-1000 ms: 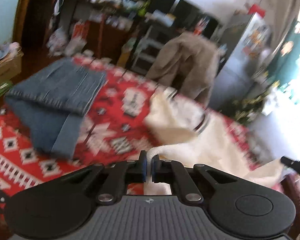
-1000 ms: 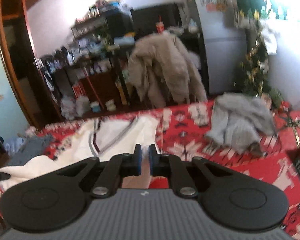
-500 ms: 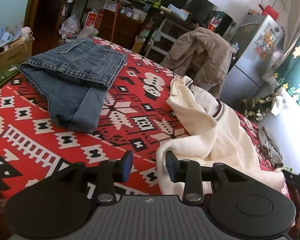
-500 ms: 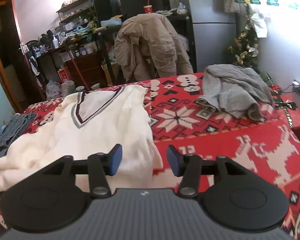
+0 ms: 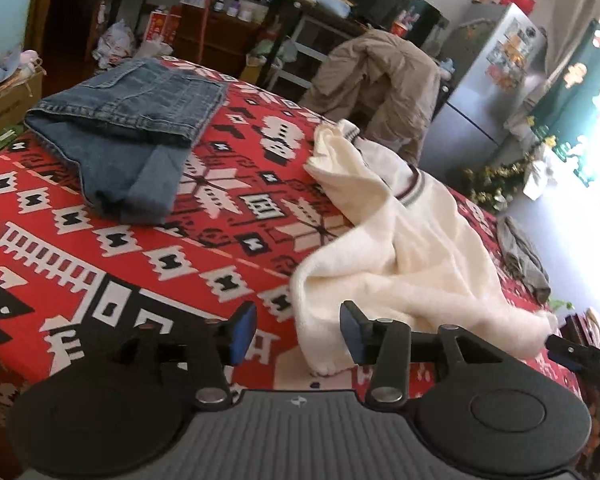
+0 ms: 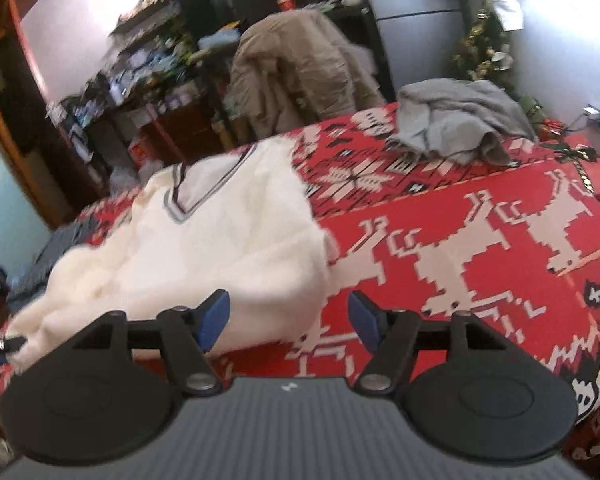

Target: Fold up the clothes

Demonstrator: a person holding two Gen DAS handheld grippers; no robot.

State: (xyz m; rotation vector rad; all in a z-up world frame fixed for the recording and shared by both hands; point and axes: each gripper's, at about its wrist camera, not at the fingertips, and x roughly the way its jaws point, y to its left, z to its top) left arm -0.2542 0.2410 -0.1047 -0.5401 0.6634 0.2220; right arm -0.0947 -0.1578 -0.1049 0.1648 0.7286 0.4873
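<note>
Cream sweater (image 5: 412, 248) is spread just ahead of both sets of jaws, its long axis running away from them. Nothing is gripped: left gripper (image 5: 298, 330) and right gripper (image 6: 288, 320) are opening, each over a near hem corner.

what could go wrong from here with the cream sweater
1. The cream sweater lies bunched on its left side, with a sleeve flopped out, so a fold now could trap wrinkles.
2. Its near edge sits at the blanket edge; a tug might slide it off.
3. Both the left gripper and right gripper are opening with nothing pinched, so nothing steadies it.
</note>
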